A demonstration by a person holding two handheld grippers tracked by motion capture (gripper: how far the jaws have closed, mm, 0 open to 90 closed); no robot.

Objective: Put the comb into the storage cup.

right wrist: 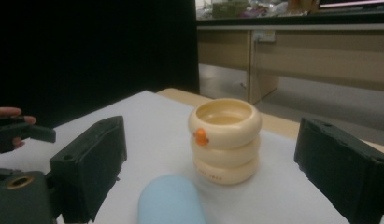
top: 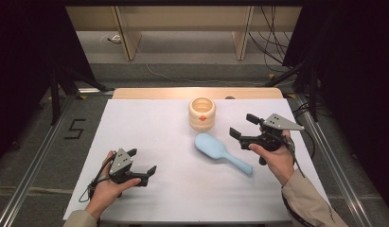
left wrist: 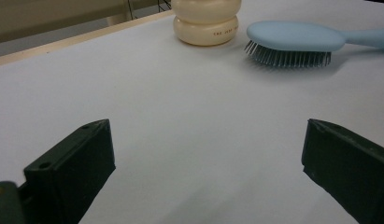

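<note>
- On the floor left of the table, a dark "5" (top: 75,128) is marked; it is the one figure there that can be read.
- Left gripper (top: 144,163), one of two, sits at the near left of the white table (top: 149,123), held in a hand; its jaws stand wide apart with nothing between them, well apart from both things.
- One cream cup (top: 202,113), shaped like stacked rings, stands upright at the far middle. It bears a small orange knob on its side and a line of tiny orange lettering low on the wall, too small to read.
- One light blue hairbrush (top: 220,152) lies just near of the cup, bristles down, head toward the cup and handle pointing near right. No writing shows on it.
- Right gripper (top: 243,126) hovers just right of the brush head, clear of it; its jaws are spread wide and empty, aimed toward the cup.
</note>
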